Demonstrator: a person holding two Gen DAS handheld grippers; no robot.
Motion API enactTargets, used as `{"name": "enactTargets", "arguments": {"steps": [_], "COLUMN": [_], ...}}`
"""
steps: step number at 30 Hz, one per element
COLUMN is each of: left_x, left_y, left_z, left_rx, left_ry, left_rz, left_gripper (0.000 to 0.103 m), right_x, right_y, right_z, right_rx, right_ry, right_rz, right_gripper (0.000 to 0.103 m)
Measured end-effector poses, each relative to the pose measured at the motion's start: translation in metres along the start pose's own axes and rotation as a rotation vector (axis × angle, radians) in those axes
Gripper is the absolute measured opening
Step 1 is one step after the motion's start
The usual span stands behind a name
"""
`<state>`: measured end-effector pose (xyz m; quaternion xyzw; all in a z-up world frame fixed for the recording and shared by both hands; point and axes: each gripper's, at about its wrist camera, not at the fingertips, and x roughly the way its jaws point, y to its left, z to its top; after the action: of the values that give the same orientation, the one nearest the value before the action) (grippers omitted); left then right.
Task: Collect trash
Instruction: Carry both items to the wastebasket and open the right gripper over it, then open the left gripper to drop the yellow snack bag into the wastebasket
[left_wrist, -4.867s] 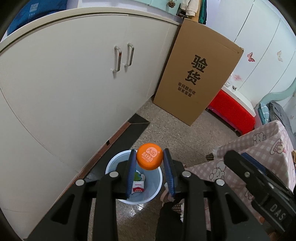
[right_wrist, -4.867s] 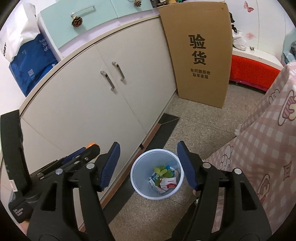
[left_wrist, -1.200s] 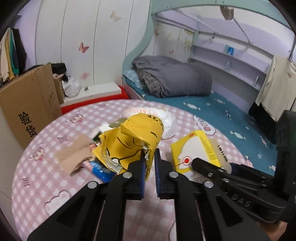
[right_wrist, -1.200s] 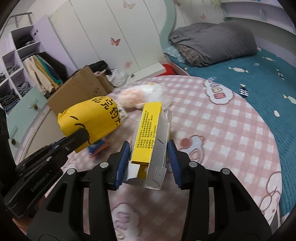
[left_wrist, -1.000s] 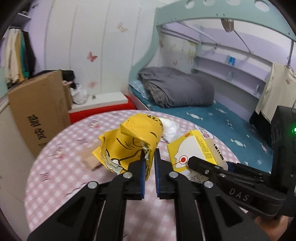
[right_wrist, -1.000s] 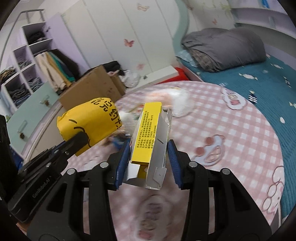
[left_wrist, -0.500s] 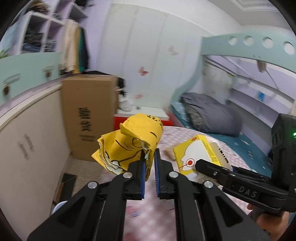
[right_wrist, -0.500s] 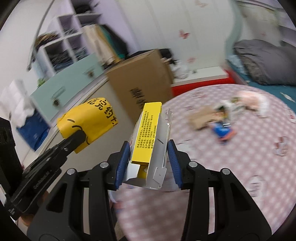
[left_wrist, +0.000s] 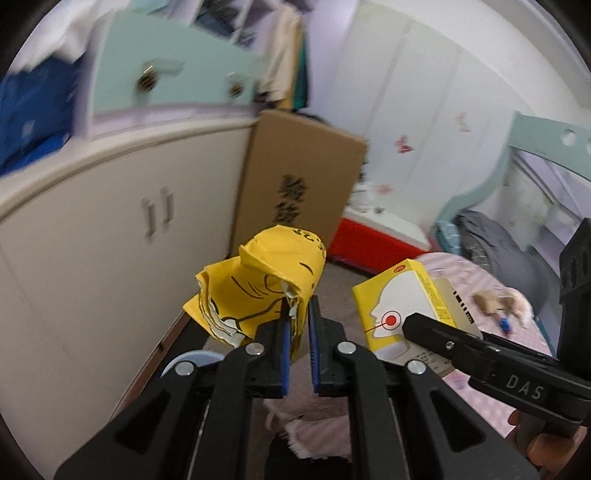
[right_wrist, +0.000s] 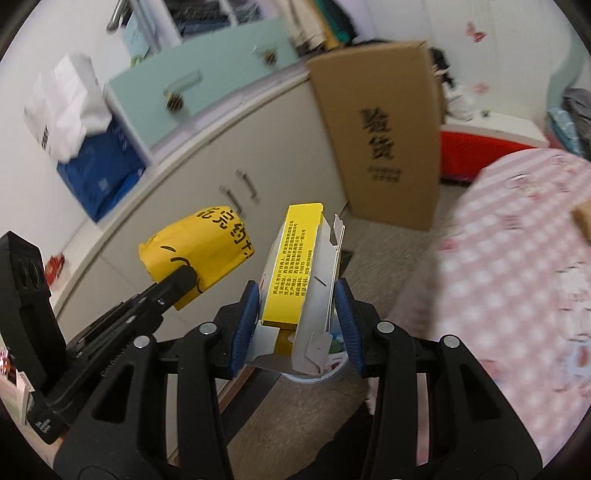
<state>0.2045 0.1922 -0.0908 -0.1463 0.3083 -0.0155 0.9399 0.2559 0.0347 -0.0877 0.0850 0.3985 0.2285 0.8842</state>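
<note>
Two claws each carry one piece of trash. The left claw is pinched tight on a crumpled yellow wrapper; the right claw is clamped on an opened yellow carton, held upright. Both hang above the floor, probably bound for the pale bin peeking out at 7 o'clock beside the white cabinet. More litter lies on the checked counter at 3 o'clock.
</note>
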Motion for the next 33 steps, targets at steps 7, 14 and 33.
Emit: {"name": "enactTargets", "arguments": {"steps": [7, 14, 33], "left_x": [0.035, 0.066, 0.096], "left_y": [0.076, 0.135, 0.132], "left_z": [-0.016, -0.03, -0.048], "left_rx": [-0.097, -0.164, -0.154], "left_ry": [0.063, 0.119, 0.2], "left_rz": [0.118, 0.234, 0.223], "left_gripper": [0.008, 0.008, 0.009], "right_x": [0.084, 0.154, 0.163], "right_y": [0.034, 0.046, 0.027], "right_z": [-0.008, -0.016, -0.039], "right_rx": [-0.047, -0.067, -0.056], "right_ry": [0.09, 0.131, 0.168], "right_rz": [0.01, -0.018, -0.046], "right_gripper": [0.042, 0.061, 0.066]}}
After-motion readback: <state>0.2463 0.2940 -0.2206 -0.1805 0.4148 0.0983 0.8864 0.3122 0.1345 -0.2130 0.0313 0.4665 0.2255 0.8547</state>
